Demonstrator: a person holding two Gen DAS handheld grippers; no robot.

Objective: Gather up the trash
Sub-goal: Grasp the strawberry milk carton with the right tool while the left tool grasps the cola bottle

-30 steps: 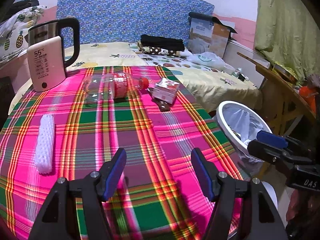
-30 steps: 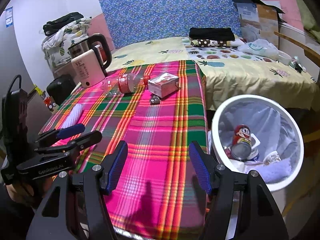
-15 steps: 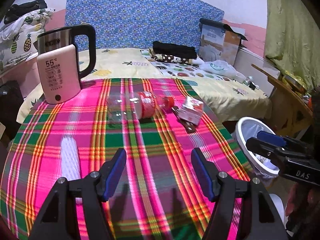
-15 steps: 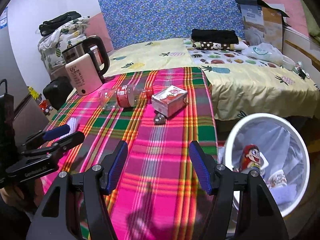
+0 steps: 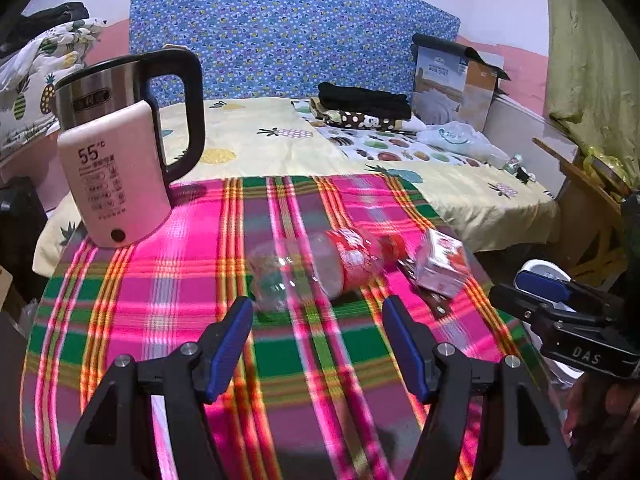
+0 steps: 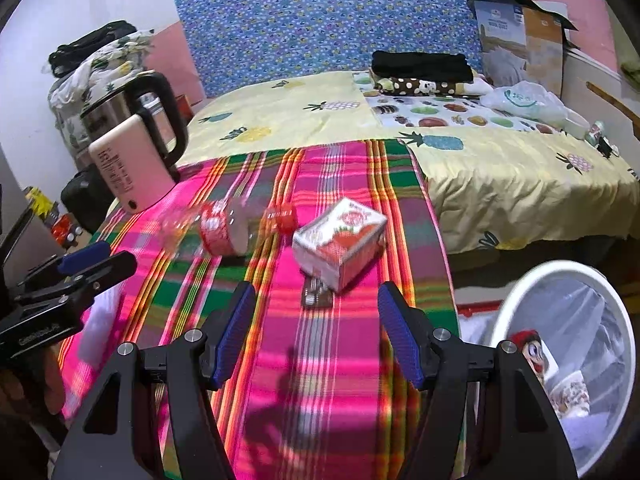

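Here, at the far left of the pink-and-green plaid tablecloth, a steel electric kettle with a black handle stands upright behind a pale pink rounded-edge box printed "55". Next to the right lies a clear plastic bottle with a red label and red cap, on its side, cap toward a small red-and-white cardboard carton. A dark flat wrapper pokes out from under the carton's near edge. Beyond the table spreads a yellow bedsheet with pineapple prints, and beside the table's right edge stands a white round bin lined with a thin translucent bag, already holding a red-capped figure cup and some paper.

The left gripper has its blue ribbed pads spread wide, holding nothing, with the bottle just ahead between them. The right gripper is likewise spread and empty, the carton and wrapper close in front.

Compared with half a second ago, both grippers have advanced: bottle and carton loom larger, blurred by motion, and the white foam sleeve has slipped from the left view.
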